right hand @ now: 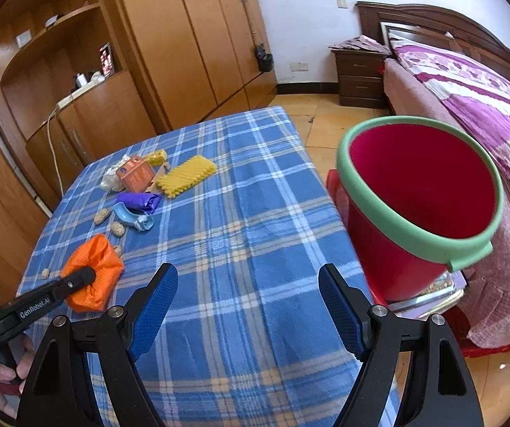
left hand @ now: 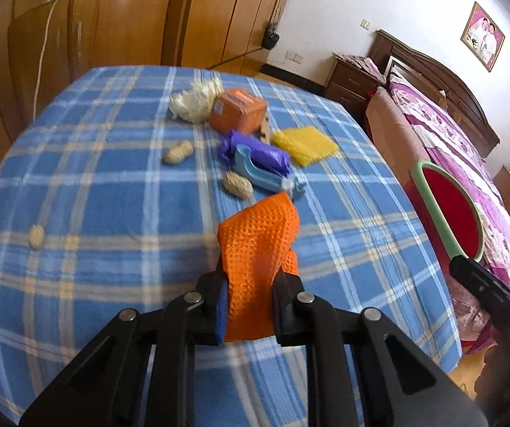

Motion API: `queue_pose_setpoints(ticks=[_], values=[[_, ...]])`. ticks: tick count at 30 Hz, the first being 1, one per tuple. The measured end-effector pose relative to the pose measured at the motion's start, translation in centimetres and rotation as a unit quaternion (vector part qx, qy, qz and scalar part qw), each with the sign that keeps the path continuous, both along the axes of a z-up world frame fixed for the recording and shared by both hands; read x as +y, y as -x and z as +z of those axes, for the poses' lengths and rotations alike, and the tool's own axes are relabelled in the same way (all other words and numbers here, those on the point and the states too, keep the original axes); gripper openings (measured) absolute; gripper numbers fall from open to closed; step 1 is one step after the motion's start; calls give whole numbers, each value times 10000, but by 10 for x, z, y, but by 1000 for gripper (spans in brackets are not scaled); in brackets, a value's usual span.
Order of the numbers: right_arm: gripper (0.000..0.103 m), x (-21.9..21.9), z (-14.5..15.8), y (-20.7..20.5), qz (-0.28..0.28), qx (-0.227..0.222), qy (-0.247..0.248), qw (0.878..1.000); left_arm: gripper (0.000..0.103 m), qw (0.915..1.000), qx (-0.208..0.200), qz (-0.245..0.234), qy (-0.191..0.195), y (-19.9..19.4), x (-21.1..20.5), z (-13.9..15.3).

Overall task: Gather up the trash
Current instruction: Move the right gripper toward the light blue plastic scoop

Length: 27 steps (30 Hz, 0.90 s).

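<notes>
My left gripper [left hand: 249,277] is shut on an orange waffle-textured cloth [left hand: 258,249], held over the blue plaid table [left hand: 95,178]; it also shows in the right wrist view [right hand: 95,274]. My right gripper [right hand: 248,284] is open and empty above the table's right part, next to a red bucket with a green rim [right hand: 418,192], also seen in the left wrist view [left hand: 450,213]. On the table lie peanut shells [left hand: 178,152], a purple wrapper [left hand: 255,149], a light blue plastic piece [left hand: 265,174], an orange box [left hand: 237,110], a yellow ridged piece [left hand: 304,144] and a white crumpled bag [left hand: 192,101].
The bucket stands off the table's right edge, on a red stool by a bed with a purple cover [right hand: 486,106]. Wooden wardrobes [right hand: 191,35] stand behind the table. A nightstand [right hand: 360,74] is by the far wall.
</notes>
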State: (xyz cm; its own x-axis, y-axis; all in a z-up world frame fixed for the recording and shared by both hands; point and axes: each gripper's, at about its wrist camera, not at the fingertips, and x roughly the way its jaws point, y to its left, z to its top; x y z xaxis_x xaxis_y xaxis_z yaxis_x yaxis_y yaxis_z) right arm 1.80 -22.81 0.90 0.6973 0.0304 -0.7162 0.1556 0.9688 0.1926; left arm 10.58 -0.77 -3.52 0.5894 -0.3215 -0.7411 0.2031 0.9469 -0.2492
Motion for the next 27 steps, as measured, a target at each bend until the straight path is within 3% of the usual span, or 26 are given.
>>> queue_pose_setpoints(ticks=[13,23,27], values=[[82,44,-4,-50,641,55,100,9979,18,9978,-406,483,-196,-37,39,16],[82,82,-11,-87,942,50,202,9953,18,9962,-535,659,-211,-57,66,8],[76,92,-16,-100,945,94,308,9950,18,9958,-632,625,-210,-59,73,5]])
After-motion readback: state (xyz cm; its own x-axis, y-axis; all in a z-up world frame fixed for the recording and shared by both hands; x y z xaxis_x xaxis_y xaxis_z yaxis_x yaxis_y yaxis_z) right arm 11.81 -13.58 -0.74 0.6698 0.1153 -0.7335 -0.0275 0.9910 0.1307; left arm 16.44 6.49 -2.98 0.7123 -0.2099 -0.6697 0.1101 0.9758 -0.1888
